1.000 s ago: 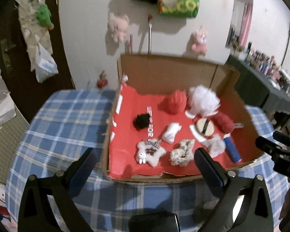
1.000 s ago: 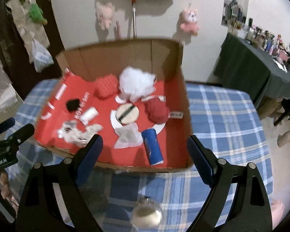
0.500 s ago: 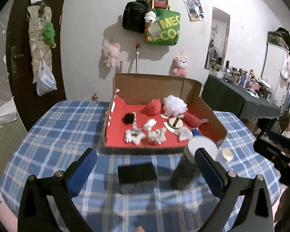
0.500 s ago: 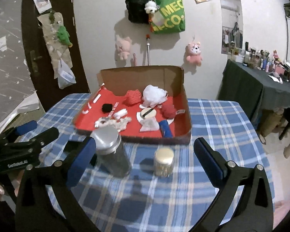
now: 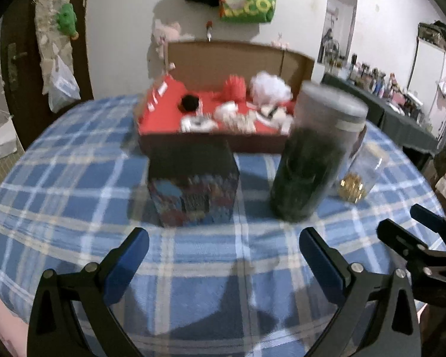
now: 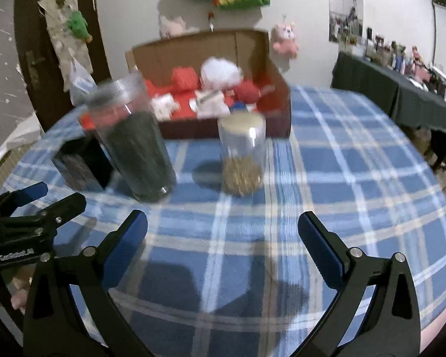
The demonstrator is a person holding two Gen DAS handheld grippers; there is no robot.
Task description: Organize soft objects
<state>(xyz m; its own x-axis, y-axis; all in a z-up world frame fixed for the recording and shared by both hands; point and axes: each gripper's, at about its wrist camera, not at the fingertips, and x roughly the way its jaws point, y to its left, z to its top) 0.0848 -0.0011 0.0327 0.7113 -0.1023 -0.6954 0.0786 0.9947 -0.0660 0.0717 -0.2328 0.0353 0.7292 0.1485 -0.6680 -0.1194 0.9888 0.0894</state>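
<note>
We note the table (image 5: 74, 178) under a blue plaid cloth, then the cardboard box (image 5: 240, 56) with a red floor at its far side, which holds the soft objects: a white puff (image 5: 269, 87), a red knit ball (image 5: 233, 87), a black pompom (image 5: 190, 102) and small pale toys, blurred. In front of the box stand a dark tall jar (image 5: 309, 160), a dark printed box (image 5: 193, 181) and a small clear jar (image 6: 242, 154) with golden contents. Left gripper (image 5: 223, 255) and right gripper (image 6: 223, 244) both hang over bare cloth, jaws spread wide, nothing between them
</note>
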